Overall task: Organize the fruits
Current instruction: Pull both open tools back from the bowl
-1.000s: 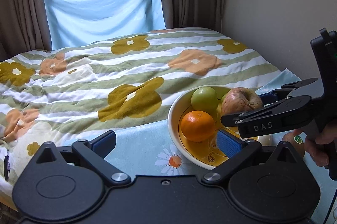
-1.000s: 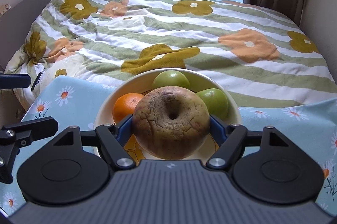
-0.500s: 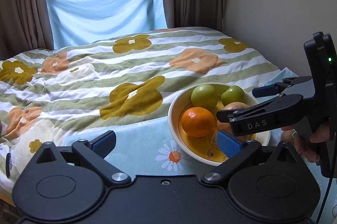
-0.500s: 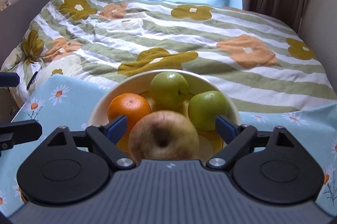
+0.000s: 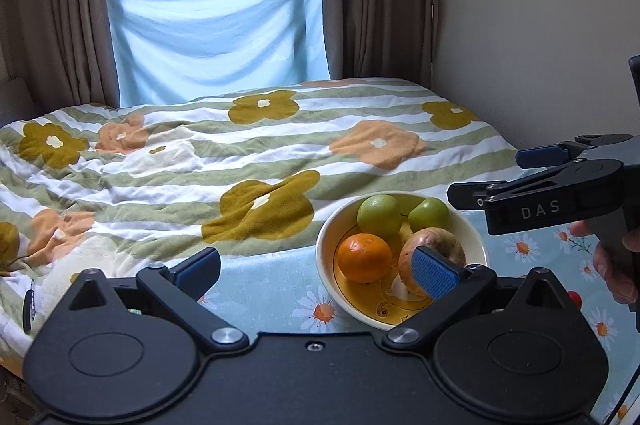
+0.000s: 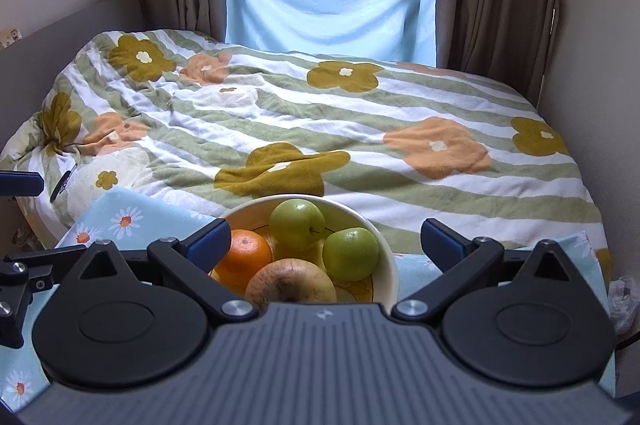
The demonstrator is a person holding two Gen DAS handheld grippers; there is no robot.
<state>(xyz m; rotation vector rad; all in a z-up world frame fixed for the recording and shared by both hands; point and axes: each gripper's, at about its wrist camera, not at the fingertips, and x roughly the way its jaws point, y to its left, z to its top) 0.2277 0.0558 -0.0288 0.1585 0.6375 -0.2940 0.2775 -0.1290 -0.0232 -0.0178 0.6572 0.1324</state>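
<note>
A cream bowl (image 5: pixel 324 253) with a yellow inside stands on the daisy-print cloth. It holds an orange (image 5: pixel 364 257), two green apples (image 5: pixel 378 213) (image 5: pixel 429 213) and a wrinkled brown apple (image 5: pixel 436 239). My right gripper (image 5: pixel 486 175) hangs open and empty above the bowl's right side. In the right wrist view the bowl (image 6: pixel 386 257) and the brown apple (image 6: pixel 290 283) lie below and between that gripper's (image 6: pixel 326 235) wide-spread fingers, untouched. My left gripper (image 5: pixel 316 265) is open and empty near the bowl's left front. Its right pad hides part of the brown apple.
The light blue daisy cloth (image 5: pixel 264 281) covers the table in front of a bed with a striped flower duvet (image 5: pixel 240 153). A wall runs along the right. A hand (image 5: pixel 616 265) holds the right gripper. A small red item (image 5: pixel 574 299) lies right of the bowl.
The right gripper opened and let the brown apple go into the bowl, then rose and drew back. The left gripper lifted a little.
</note>
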